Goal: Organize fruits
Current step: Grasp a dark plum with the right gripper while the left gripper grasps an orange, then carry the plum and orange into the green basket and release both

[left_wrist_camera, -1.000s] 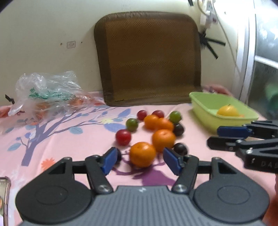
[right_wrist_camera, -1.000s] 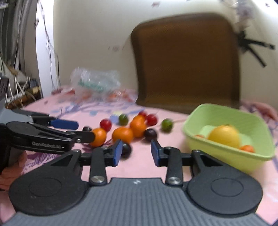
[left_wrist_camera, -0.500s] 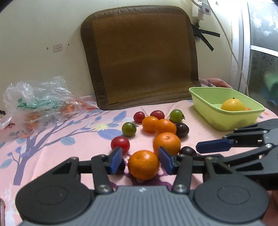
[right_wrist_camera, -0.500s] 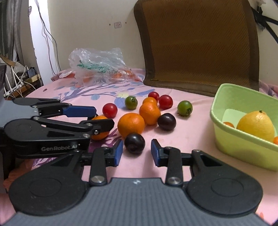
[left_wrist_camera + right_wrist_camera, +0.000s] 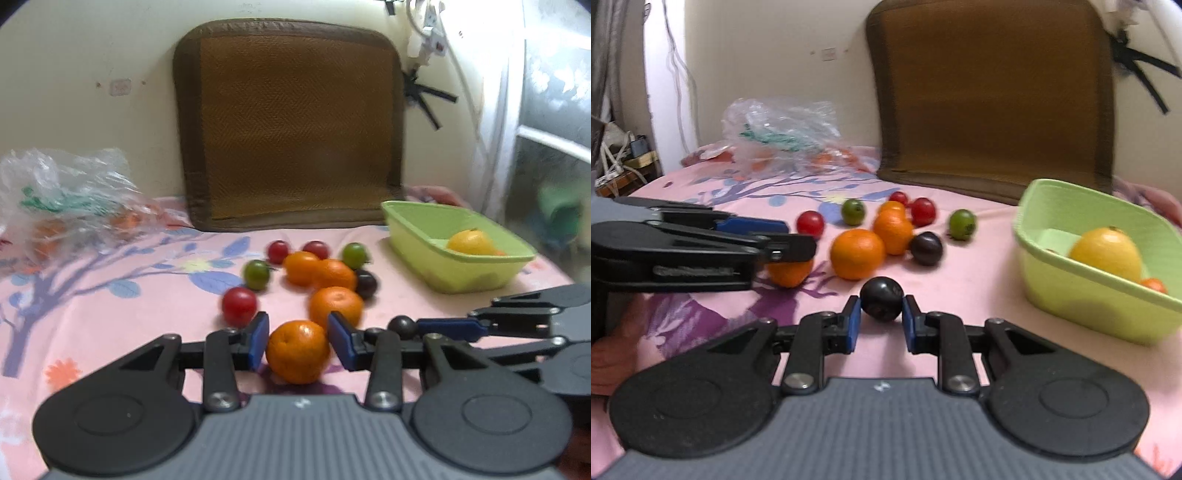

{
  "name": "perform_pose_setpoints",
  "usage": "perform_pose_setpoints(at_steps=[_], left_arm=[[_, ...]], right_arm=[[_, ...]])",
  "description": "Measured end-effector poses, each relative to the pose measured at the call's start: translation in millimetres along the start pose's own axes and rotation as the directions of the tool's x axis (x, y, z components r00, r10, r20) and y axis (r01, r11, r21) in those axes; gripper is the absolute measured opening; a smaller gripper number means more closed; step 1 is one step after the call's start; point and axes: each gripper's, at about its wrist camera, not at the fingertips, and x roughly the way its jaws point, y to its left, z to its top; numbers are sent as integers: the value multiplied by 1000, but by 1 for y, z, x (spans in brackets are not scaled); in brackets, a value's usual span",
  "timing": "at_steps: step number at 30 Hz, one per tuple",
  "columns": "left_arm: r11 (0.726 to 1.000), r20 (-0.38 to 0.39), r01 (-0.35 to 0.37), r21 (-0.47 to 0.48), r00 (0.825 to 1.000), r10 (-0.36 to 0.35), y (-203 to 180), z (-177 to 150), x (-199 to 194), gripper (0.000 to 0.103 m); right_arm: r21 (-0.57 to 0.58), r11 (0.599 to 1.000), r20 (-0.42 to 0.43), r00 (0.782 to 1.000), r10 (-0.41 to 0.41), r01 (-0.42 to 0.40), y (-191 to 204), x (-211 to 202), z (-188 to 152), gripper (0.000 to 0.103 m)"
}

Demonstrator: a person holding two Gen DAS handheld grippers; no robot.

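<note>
Left wrist view: left gripper (image 5: 298, 339) low over the pink floral cloth (image 5: 110, 295), blue fingers (image 5: 258, 339) spread around the nearest orange (image 5: 297, 350), pads just beside its sides; actual contact cannot be told. Right gripper (image 5: 424, 326) reaching in from the right edge with the dark plum (image 5: 402, 326) at its tip. Behind, more fruit in a loose cluster: second orange (image 5: 335, 308), two further oranges (image 5: 319, 269), red tomato (image 5: 239, 305), green tomato (image 5: 256, 274), another dark plum (image 5: 365, 283). Green basket (image 5: 424, 254) to the right on the cloth, yellow citrus (image 5: 471, 242) inside. Brown mat (image 5: 295, 129) upright against the wall, crumpled plastic bag (image 5: 62, 195) at far left.

Right wrist view: only here, the plum grip seen head on. Right gripper (image 5: 881, 314) narrowed onto the dark plum (image 5: 881, 298), blue fingers (image 5: 854, 321) pressed to both sides, plum right at the tips, just over the cloth (image 5: 979, 280). Left gripper (image 5: 790, 247) seen side-on from the left, hiding most of its orange (image 5: 790, 271), so the spread of its fingers not readable from here. Part of a hand (image 5: 617, 350) at the lower left edge. Also only here: a small orange fruit (image 5: 1153, 284) beside the yellow citrus (image 5: 1106, 253) in the basket (image 5: 1089, 302).
</note>
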Motion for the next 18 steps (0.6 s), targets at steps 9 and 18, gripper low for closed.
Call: perform_pose_setpoints(at_steps=[9, 18], left_arm=[[999, -21, -28, 30, 999, 29, -8, -2, 4, 52], [998, -30, -19, 66, 999, 21, -14, -5, 7, 41]], right_arm=[[-3, 999, -12, 999, -45, 45, -7, -6, -9, 28], [-11, 998, -5, 998, -58, 58, -5, -5, -9, 26]])
